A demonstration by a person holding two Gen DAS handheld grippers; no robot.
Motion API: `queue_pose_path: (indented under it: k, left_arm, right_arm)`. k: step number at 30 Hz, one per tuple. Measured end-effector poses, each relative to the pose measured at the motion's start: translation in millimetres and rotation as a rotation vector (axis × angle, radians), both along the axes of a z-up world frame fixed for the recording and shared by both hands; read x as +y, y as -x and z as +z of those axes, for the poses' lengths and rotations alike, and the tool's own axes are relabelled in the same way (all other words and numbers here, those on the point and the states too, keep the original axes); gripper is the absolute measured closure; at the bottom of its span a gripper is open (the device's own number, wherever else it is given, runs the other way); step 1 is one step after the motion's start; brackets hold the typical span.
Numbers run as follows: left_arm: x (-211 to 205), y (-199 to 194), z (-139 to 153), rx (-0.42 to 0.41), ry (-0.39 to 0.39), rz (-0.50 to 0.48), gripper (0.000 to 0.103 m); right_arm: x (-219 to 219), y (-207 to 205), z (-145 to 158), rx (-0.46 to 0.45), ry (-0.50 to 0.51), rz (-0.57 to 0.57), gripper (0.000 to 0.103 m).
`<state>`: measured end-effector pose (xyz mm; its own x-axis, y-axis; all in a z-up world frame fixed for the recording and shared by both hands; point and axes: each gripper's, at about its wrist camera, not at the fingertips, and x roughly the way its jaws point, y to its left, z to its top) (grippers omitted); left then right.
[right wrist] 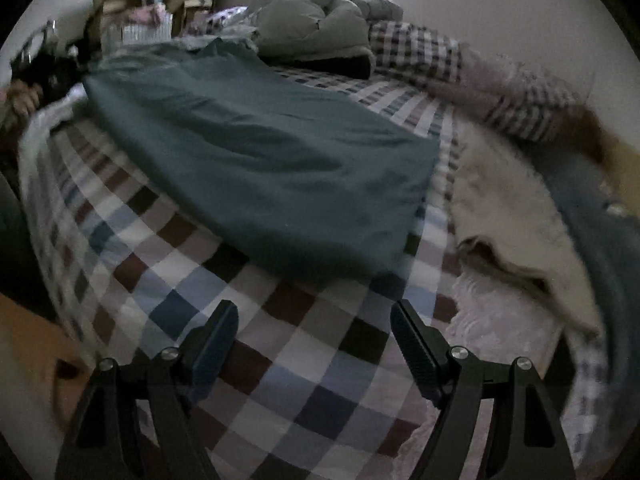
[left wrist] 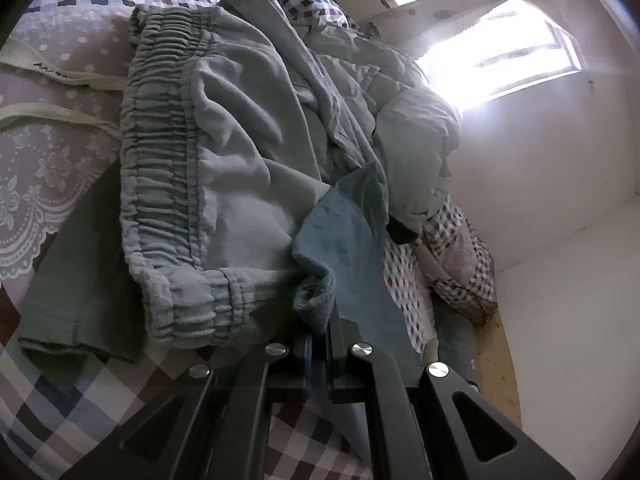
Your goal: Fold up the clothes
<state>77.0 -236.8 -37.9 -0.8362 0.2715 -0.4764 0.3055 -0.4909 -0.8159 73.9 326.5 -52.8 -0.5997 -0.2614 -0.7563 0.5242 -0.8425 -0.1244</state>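
The left gripper [left wrist: 320,344], nearest the left wrist camera, was clamped with its jaws nearly together on a fold of light blue, fleecy cloth [left wrist: 344,248]. That cloth belonged to a pair of pale grey-green soft trousers with a gathered elastic waistband [left wrist: 160,152], which lay bunched and creased on the bed covered by a checked blue, brown and white sheet [left wrist: 64,412]. A flat olive-green garment [left wrist: 76,280] lay partly beneath the trousers, and a cream drawstring [left wrist: 52,114] trailed across a mauve lace-patterned cover [left wrist: 44,184].

The right gripper [right wrist: 316,344] stood with its jaws wide apart and nothing between them, above the bare checked sheet. Ahead of it lay a dark teal, smooth, flat-spread garment [right wrist: 256,160]; the right wrist view was motion-blurred, so its edges and seams could not be read. A cream fluffy textile [right wrist: 516,216] lay just beside the teal garment, and a grey-green padded quilt [right wrist: 312,16] was heaped near the far end of the bed.

Handling judgement: both garments appeared light, limp and non-fragile. The trousers would sag and collapse from any single grip point; the ribbed waistband and the cuffs offered the thickest, least slippery hold. The teal garment looked thinner and smoother; a corner or hem edge would suit pinching, since a mid-panel grip would only raise a peak.
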Motion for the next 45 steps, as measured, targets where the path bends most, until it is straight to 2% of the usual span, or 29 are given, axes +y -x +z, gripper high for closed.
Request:
queue_pose_path:
  k: [4, 9, 14, 19, 22, 25, 29, 32, 37, 42, 45]
  left_arm:
    - [1.7, 0.8, -1.5, -0.012, 0.015, 0.013, 0.100]
    - [4.7, 1.5, -1.3, -0.029, 0.048, 0.024, 0.100]
    - [7.3, 2.6, -1.5, -0.045, 0.076, 0.039, 0.100]
    - [9.0, 2.9, -2.4, -0.054, 0.090, 0.052, 0.100]
    - [9.9, 3.6, -2.1, -0.056, 0.095, 0.056, 0.100]
    - [10.1, 3.3, -2.4, -0.057, 0.096, 0.061, 0.100]
    - [10.7, 2.8, -2.3, -0.052, 0.092, 0.062, 0.100]
    - [10.3, 2.5, -1.1, -0.036, 0.086, 0.056, 0.100]
    - [12.1, 2.4, 12.5, 0.034, 0.075, 0.016, 0.100]
    - [12.8, 7.0, 24.8, 0.077, 0.065, -0.019, 0.100]
    - [10.6, 7.7, 27.2, 0.089, 0.045, -0.030, 0.100]
  right_arm:
    - [16.4, 16.6, -4.3, -0.063, 0.110, 0.026, 0.021]
    - [28.5, 37.1, 0.7, -0.087, 0.256, 0.090, 0.021]
    - [16.6, 47.0, 5.5, -0.131, 0.312, 0.227, 0.021]
    - [2.3, 40.4, 1.8, -0.227, 0.277, 0.350, 0.021]
    - [11.2, 26.5, 11.7, -0.263, 0.340, 0.404, 0.027]
    - [33.5, 14.0, 30.7, -0.229, 0.456, 0.390, 0.029]
    - [43.4, 0.3, 46.0, -0.077, 0.308, 0.210, 0.029]
    - [25.3, -14.4, 46.1, 0.046, 0.144, 0.113, 0.029]
    - [-38.2, -36.5, 27.6, 0.259, -0.199, 0.077, 0.023]
    - [-87.5, -31.9, -0.4, 0.371, -0.403, 0.060, 0.020]
    - [-116.3, -32.4, -20.1, 0.448, -0.567, 0.100, 0.019]
